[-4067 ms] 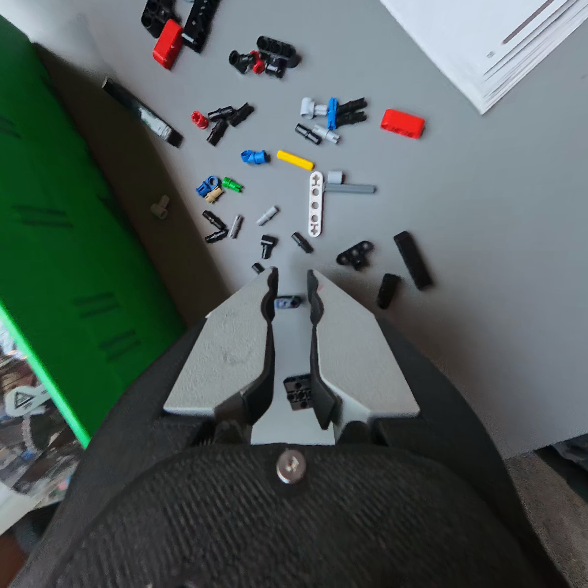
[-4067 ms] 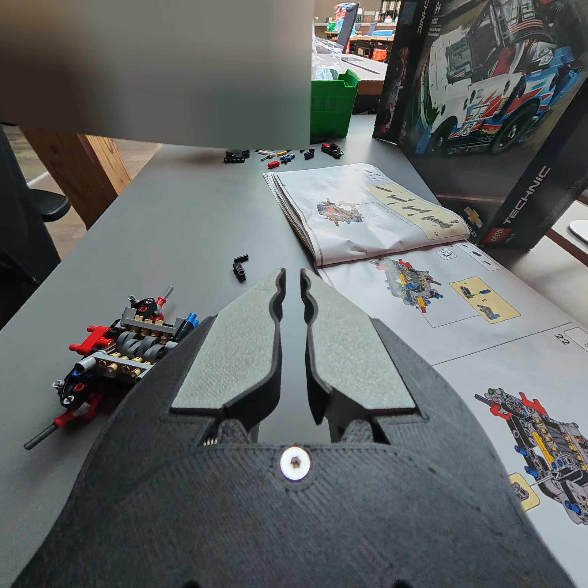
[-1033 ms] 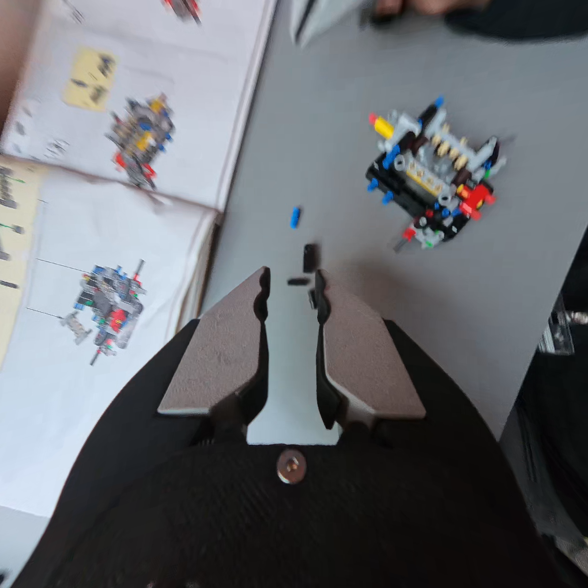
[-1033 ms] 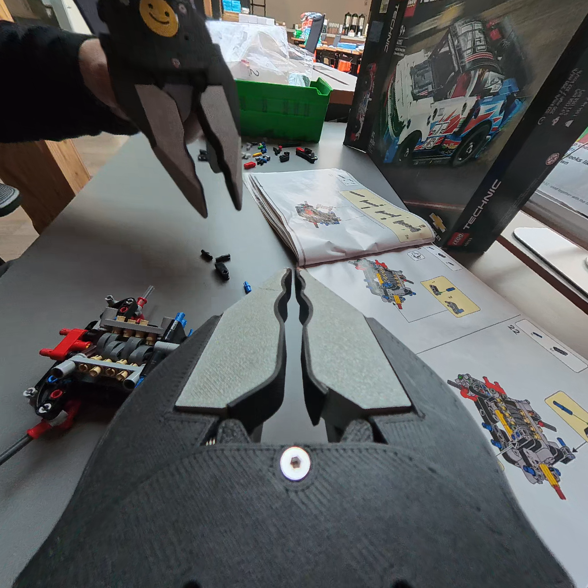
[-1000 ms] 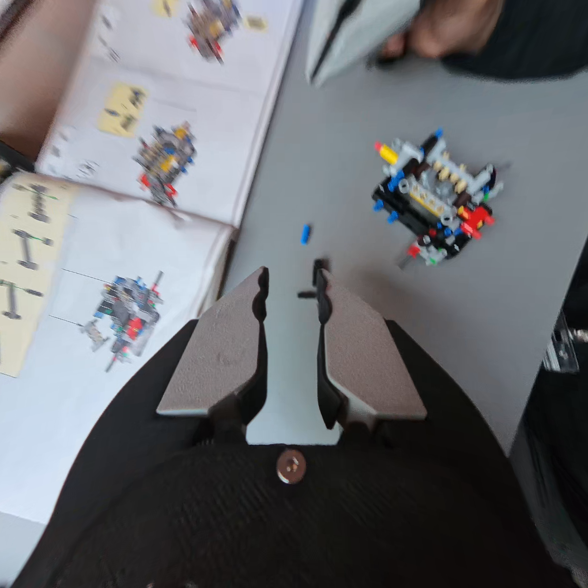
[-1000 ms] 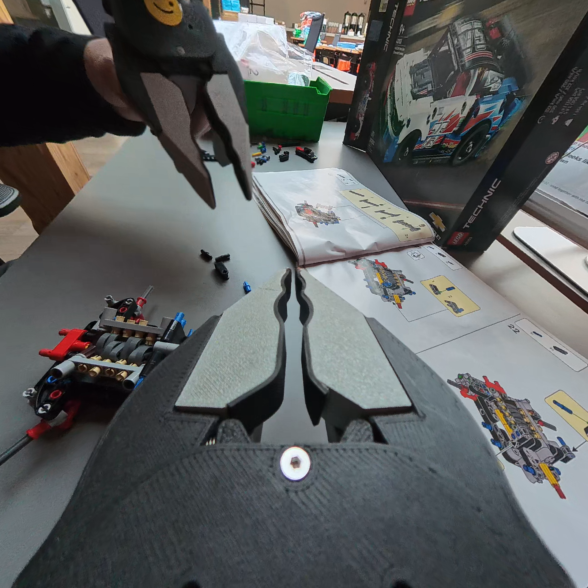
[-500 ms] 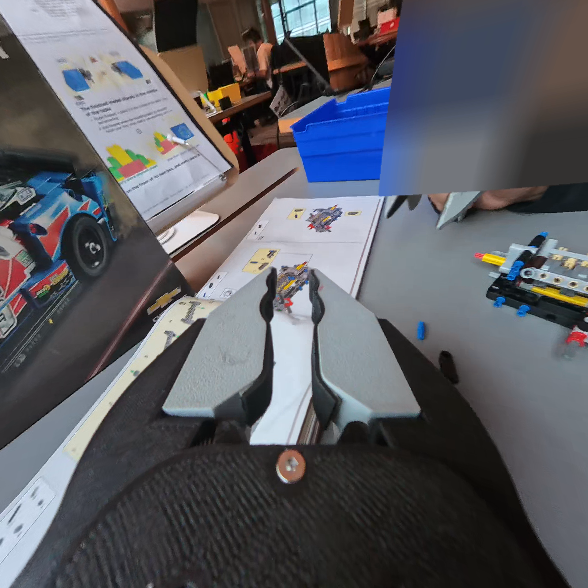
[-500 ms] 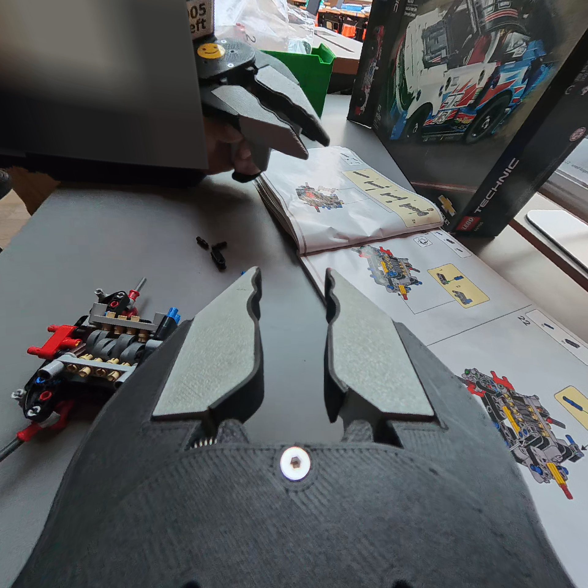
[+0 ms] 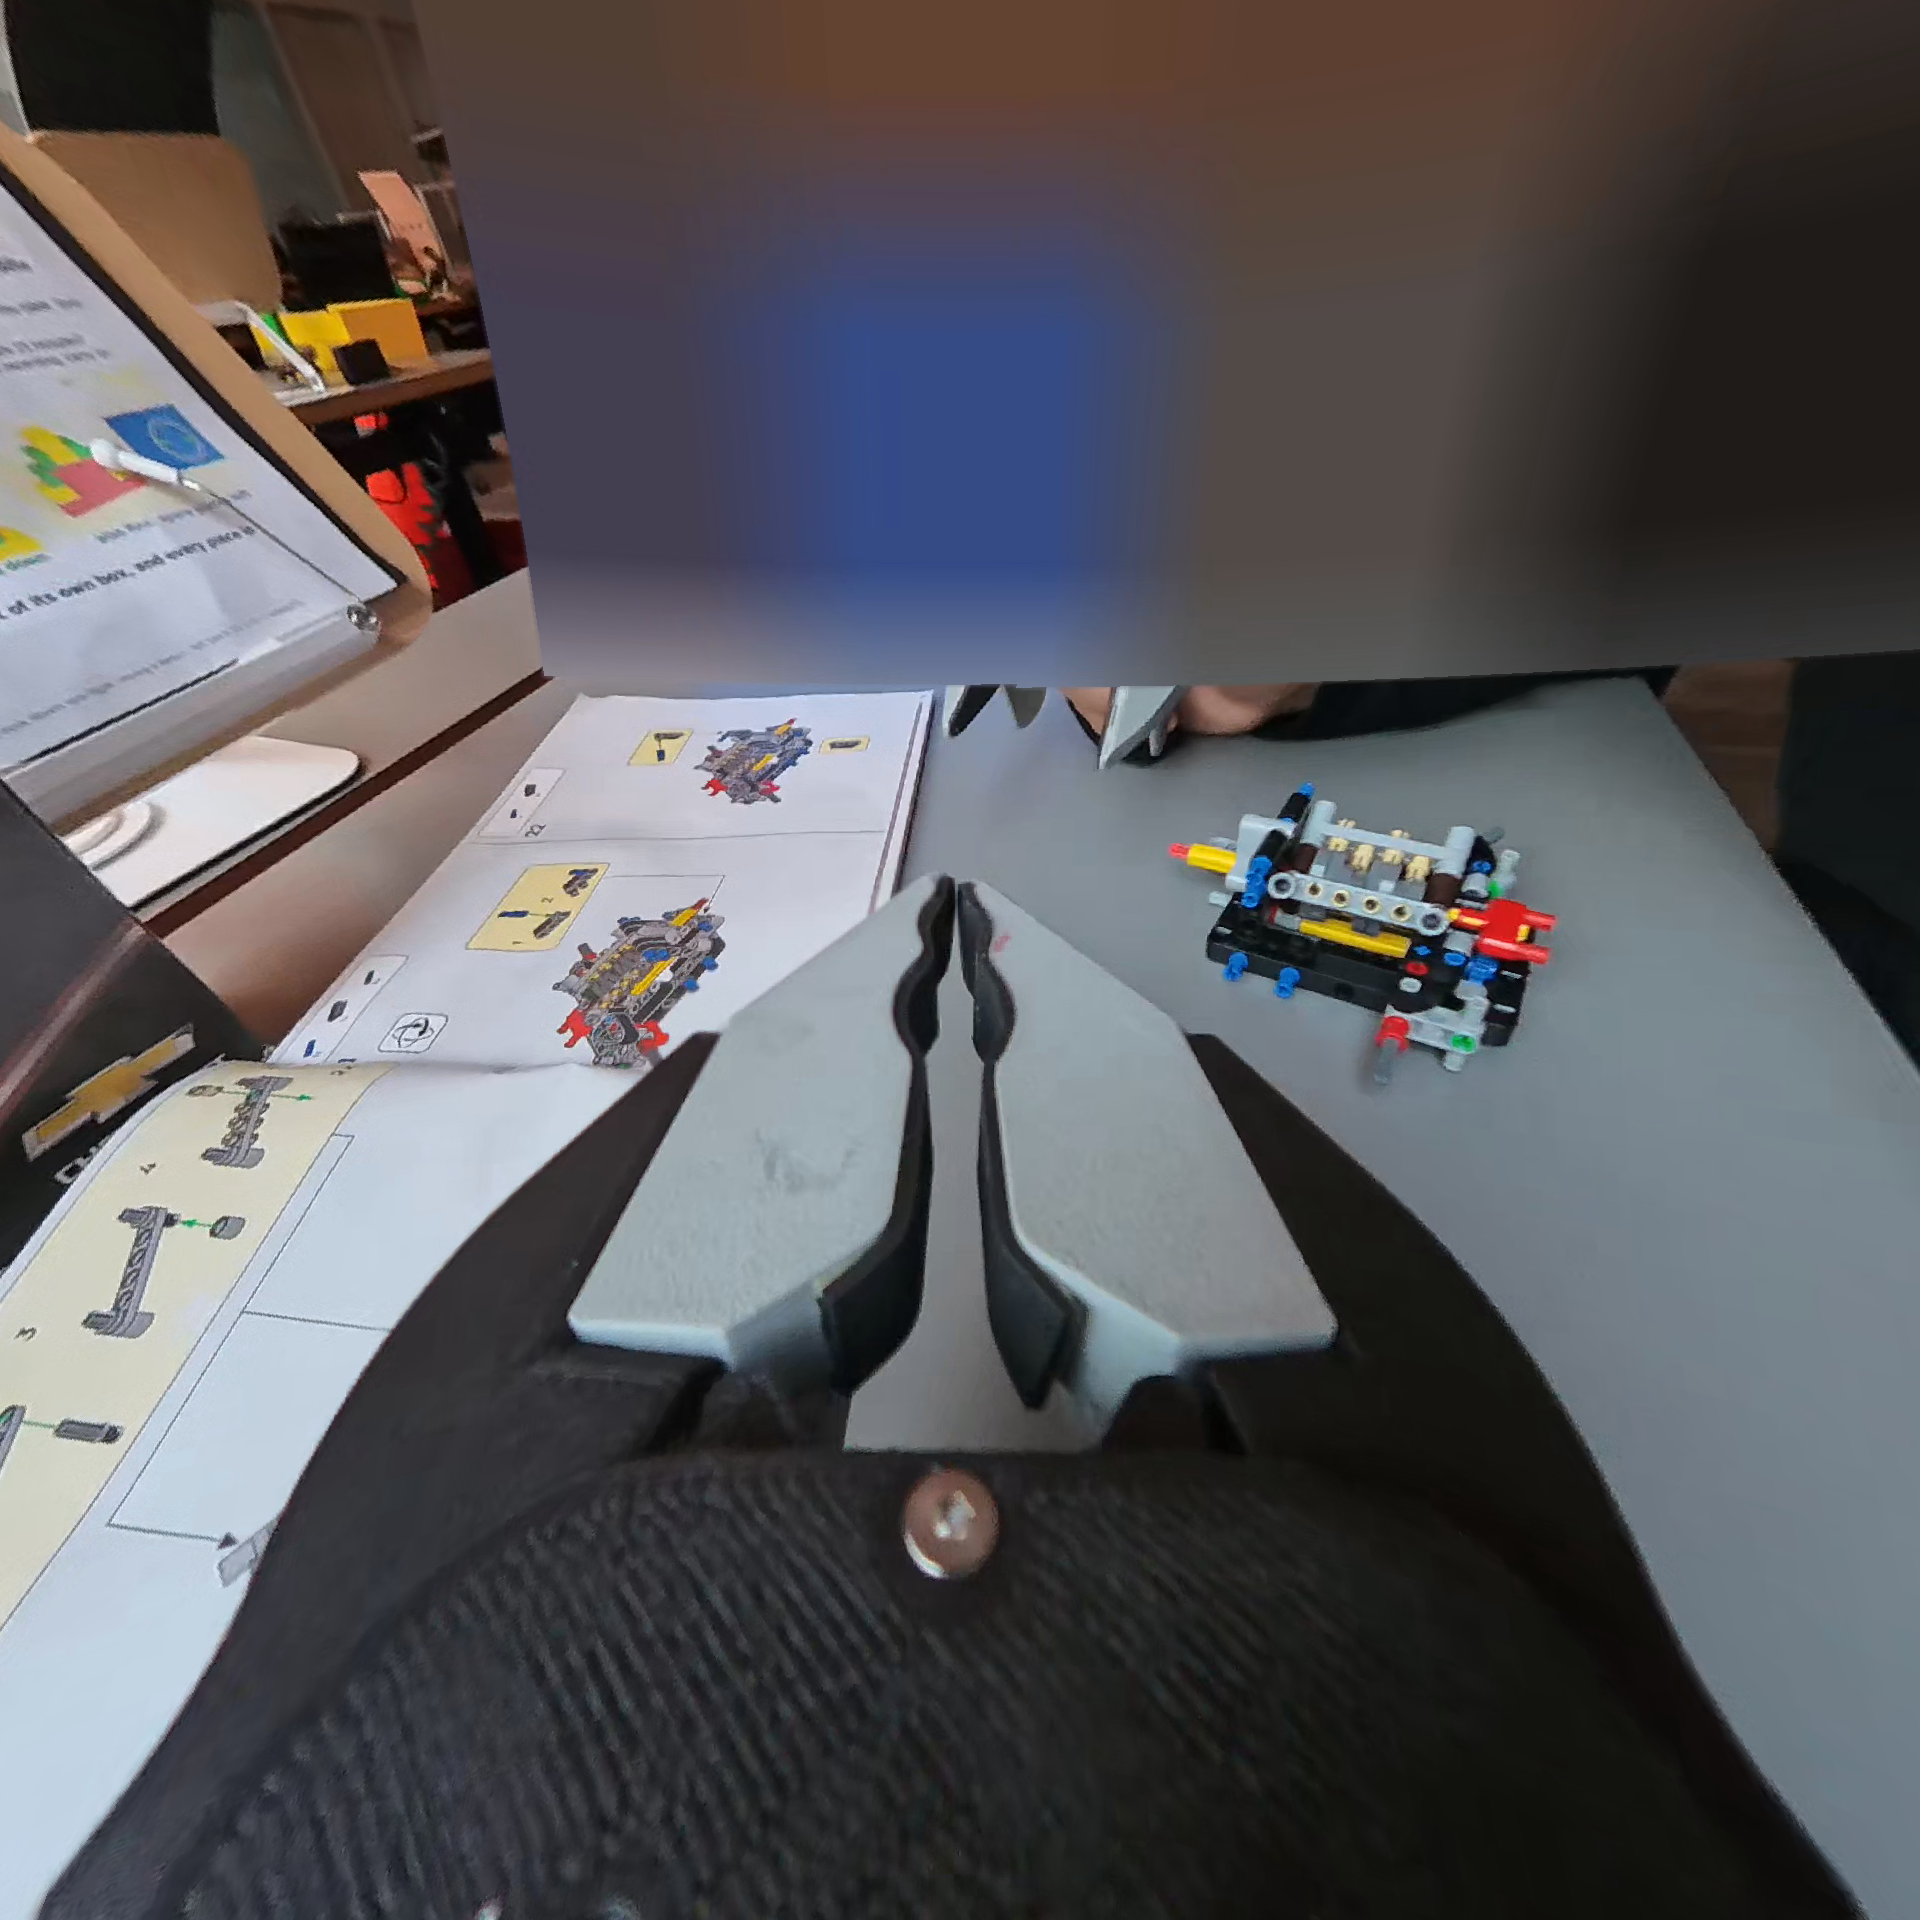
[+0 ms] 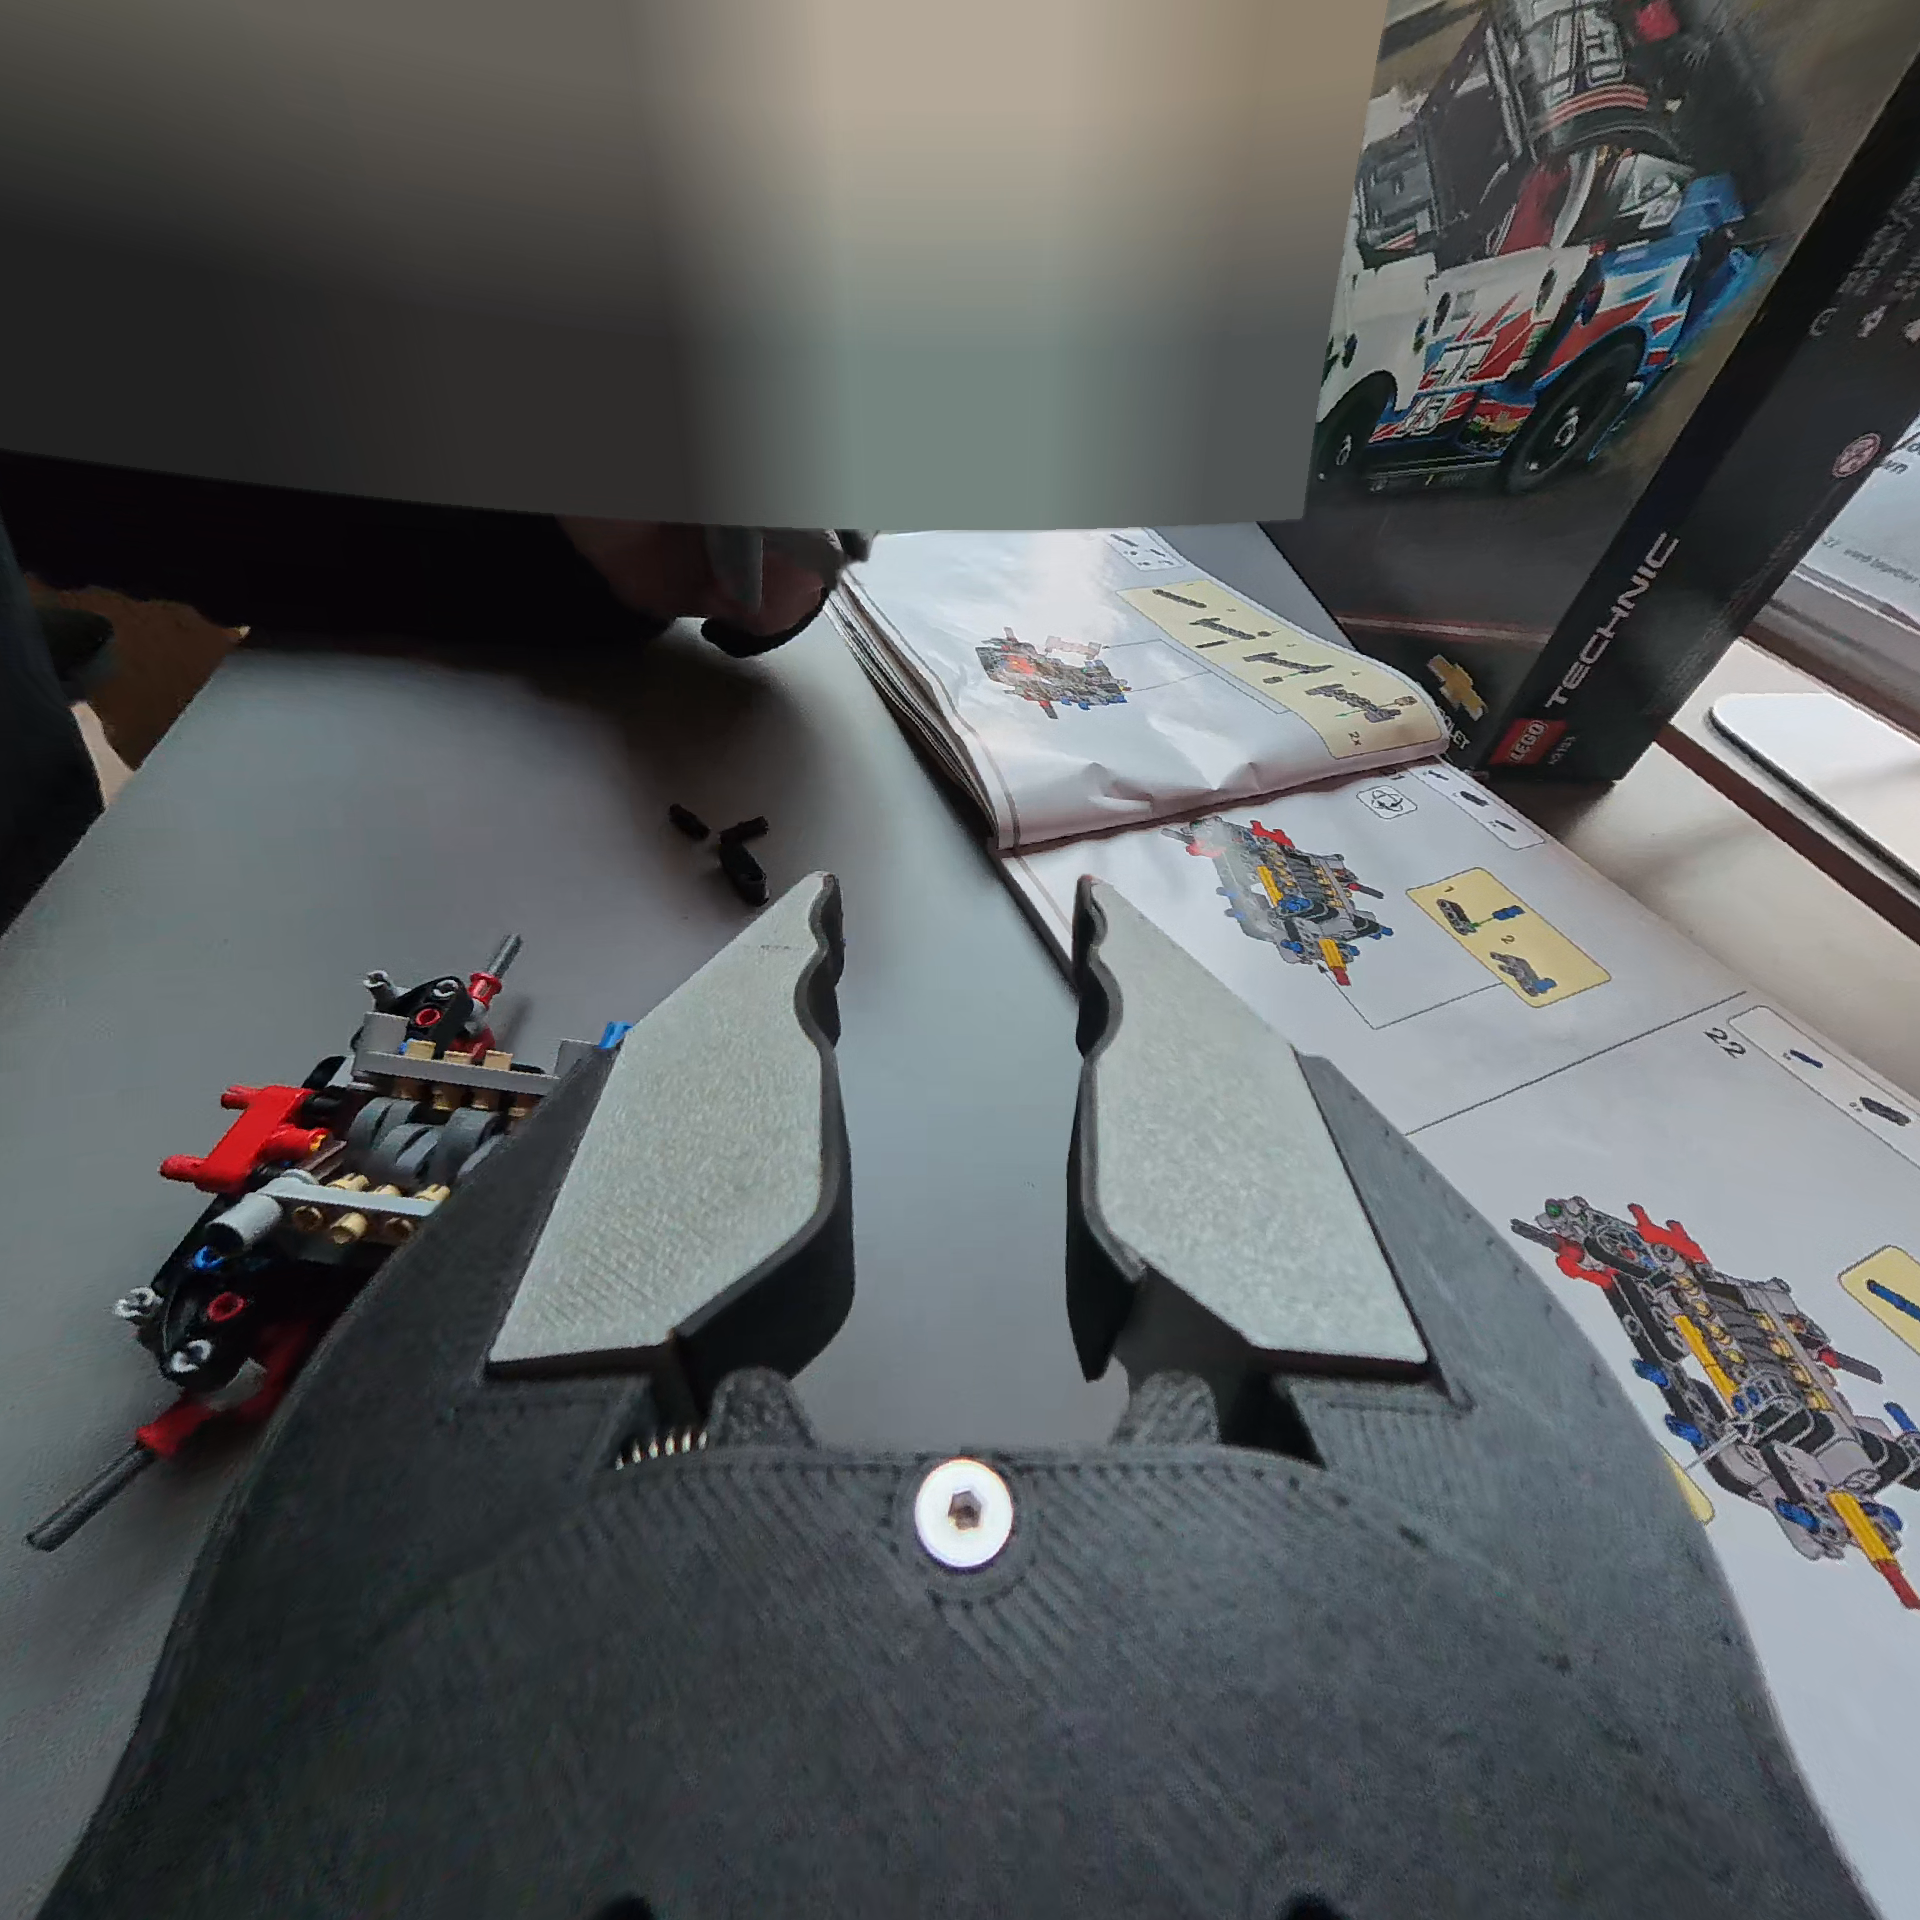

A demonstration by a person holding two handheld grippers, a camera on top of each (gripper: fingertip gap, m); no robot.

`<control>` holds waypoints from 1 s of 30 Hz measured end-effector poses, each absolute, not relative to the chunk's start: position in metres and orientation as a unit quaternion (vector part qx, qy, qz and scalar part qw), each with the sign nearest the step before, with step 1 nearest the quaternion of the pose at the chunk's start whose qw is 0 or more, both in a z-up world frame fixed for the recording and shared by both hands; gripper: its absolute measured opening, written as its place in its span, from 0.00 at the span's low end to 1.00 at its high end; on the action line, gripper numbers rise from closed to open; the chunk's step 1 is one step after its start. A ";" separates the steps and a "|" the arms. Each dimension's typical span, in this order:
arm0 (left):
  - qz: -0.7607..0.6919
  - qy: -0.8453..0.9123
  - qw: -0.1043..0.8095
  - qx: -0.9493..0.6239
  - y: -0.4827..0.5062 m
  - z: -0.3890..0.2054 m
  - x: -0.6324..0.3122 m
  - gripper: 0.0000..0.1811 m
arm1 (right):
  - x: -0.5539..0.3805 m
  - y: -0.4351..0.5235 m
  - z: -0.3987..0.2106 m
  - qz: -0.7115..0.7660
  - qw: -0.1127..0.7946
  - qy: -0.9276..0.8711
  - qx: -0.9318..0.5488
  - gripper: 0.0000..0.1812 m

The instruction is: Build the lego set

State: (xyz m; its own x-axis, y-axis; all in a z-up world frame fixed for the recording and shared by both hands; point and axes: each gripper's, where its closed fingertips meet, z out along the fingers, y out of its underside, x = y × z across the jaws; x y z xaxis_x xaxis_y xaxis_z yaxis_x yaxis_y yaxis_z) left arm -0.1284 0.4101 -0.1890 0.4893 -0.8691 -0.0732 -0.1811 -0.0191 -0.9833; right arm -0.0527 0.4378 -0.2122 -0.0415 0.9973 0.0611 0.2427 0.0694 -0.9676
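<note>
The part-built lego assembly point(image 9: 1371, 925), black, grey, red and yellow, lies on the grey table point(image 9: 1558, 1299), ahead and to the right of my left gripper point(image 9: 954, 894). That gripper is shut with nothing between its fingers. In the right wrist view the assembly point(image 10: 343, 1153) lies left of my right gripper point(image 10: 956, 914), which is open and empty above the table. Three small black pieces point(image 10: 727, 842) lie just beyond its left fingertip. A blue pin point(image 10: 615, 1031) peeks out beside the left finger.
The open instruction booklet point(image 10: 1351, 935) lies right of the right gripper and shows left of the left gripper point(image 9: 665, 904). The black set box point(image 10: 1558, 312) stands behind it. A sign on a white stand point(image 9: 156, 520) is far left. The right gripper's tips point(image 9: 1132, 727) show across the table. The left gripper's tips are roughly 9 cm from the right gripper's.
My left gripper swung up from pointing down at the loose pieces to level, and its fingers closed. My right gripper opened wide.
</note>
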 end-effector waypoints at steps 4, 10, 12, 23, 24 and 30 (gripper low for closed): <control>-0.312 0.378 0.618 -0.615 0.408 -0.171 -0.136 0.10 | -0.055 0.433 -0.215 0.410 0.447 -0.595 -0.527 0.25; -0.303 0.360 0.621 -0.627 0.416 -0.171 -0.149 0.17 | -0.055 0.437 -0.214 0.421 0.440 -0.586 -0.534 0.25; -0.307 0.355 0.622 -0.627 0.416 -0.169 -0.152 0.14 | -0.053 0.437 -0.211 0.433 0.438 -0.582 -0.531 0.22; -0.300 0.393 0.556 -0.668 0.417 -0.199 -0.149 0.09 | -0.058 0.430 -0.231 0.375 0.394 -0.651 -0.530 0.12; -0.300 0.398 0.551 -0.670 0.416 -0.201 -0.147 0.09 | -0.061 0.428 -0.229 0.376 0.391 -0.658 -0.522 0.11; -0.298 0.430 0.516 -0.678 0.409 -0.213 -0.141 0.05 | -0.093 0.396 -0.242 0.358 0.299 -0.760 -0.453 0.09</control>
